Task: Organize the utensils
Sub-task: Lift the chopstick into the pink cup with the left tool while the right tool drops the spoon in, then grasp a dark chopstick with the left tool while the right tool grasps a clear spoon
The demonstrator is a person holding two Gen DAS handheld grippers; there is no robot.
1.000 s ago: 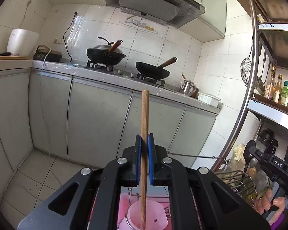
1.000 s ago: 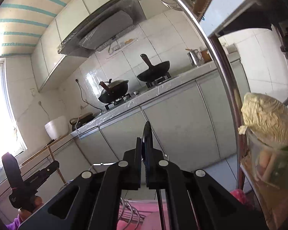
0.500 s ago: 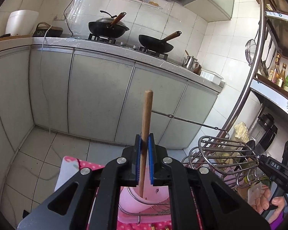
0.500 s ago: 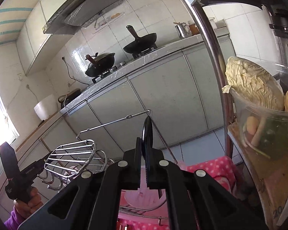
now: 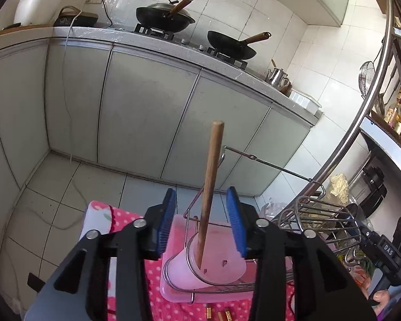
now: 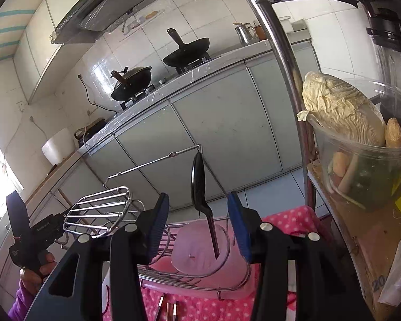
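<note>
Both claws are spread, gripping nothing. The left claw [image 5: 202,222] brackets a wooden stick [image 5: 209,187] standing tilted in the pink cup [image 5: 214,264]. The right claw [image 6: 197,222] flanks a black spoon [image 6: 200,195] standing in the same cup.

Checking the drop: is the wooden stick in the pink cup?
In: wooden stick leans inside pink cup, left gripper open around it.

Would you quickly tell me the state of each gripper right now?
Left gripper: open, wooden stick standing free in the pink cup.
Right gripper: open, holding nothing.
</note>
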